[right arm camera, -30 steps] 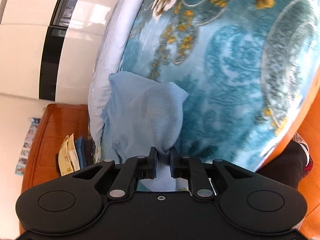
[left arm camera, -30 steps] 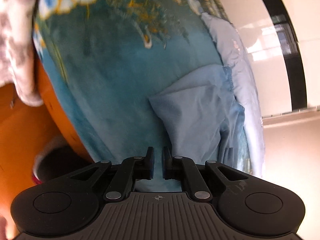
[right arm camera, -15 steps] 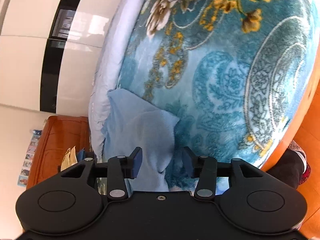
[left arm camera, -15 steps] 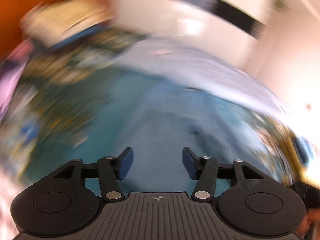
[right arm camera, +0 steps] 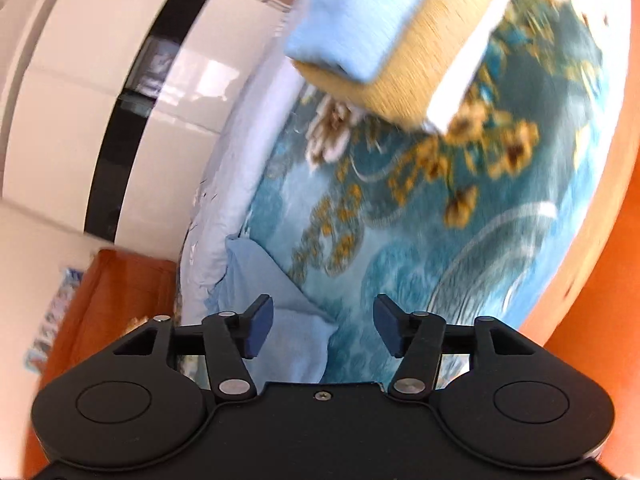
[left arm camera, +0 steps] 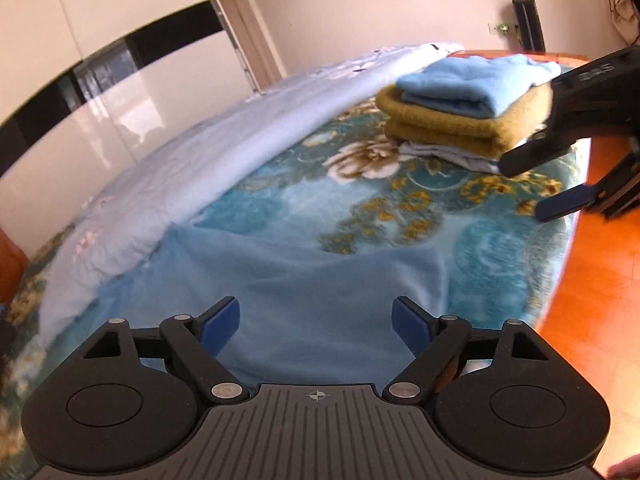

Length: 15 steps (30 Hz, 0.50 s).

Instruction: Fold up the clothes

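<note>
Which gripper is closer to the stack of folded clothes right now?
Right. The right gripper hangs open beside the stack of folded clothes. The left gripper is open farther back, over the light blue garment.

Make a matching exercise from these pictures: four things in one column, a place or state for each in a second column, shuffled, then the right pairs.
Things
1. light blue folded cloth
2. mustard folded cloth
3. light blue garment
4. left gripper

Places or states
A. open, empty, over the garment
B. top of the pile
C. spread flat on the patterned blanket, nearest the camera
D. in the pile, under the top cloth

Pairs: 1-B, 2-D, 3-C, 4-A
</note>
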{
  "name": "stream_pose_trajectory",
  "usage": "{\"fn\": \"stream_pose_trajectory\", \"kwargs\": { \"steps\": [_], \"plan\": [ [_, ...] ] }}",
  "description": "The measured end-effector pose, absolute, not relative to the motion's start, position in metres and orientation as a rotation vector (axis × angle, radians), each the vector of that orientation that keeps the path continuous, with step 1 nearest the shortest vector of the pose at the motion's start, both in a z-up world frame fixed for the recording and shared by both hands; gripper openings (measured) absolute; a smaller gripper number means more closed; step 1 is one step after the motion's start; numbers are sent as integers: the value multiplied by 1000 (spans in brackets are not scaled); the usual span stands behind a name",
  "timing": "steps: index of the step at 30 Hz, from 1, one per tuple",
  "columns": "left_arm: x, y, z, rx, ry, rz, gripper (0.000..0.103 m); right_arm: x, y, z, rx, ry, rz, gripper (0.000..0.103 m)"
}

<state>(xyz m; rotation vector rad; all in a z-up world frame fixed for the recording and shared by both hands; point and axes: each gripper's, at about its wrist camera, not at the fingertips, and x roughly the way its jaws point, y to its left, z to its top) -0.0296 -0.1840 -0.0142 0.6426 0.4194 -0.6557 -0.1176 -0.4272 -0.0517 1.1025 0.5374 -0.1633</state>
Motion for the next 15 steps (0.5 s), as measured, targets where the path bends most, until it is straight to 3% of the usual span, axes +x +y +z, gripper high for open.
{"fn": "stream_pose_trajectory", "kwargs": {
  "steps": [2, 6, 9, 15],
  "plan": [
    [-33, -194, -8, 637, 385, -660, 99, -114, -428, -44, 1029, 540, -163, 61],
    [-38, -216, -13, 521, 456, -662, 101, -109, -430, -36, 998, 520, -154, 62],
    [-43, -235, -30, 517, 493, -637, 96, -111, -432, -33, 984, 516, -150, 62],
    [-47, -266, -61, 605, 507, -571, 73, -121, -438, -29, 914, 543, -176, 63]
  ]
}}
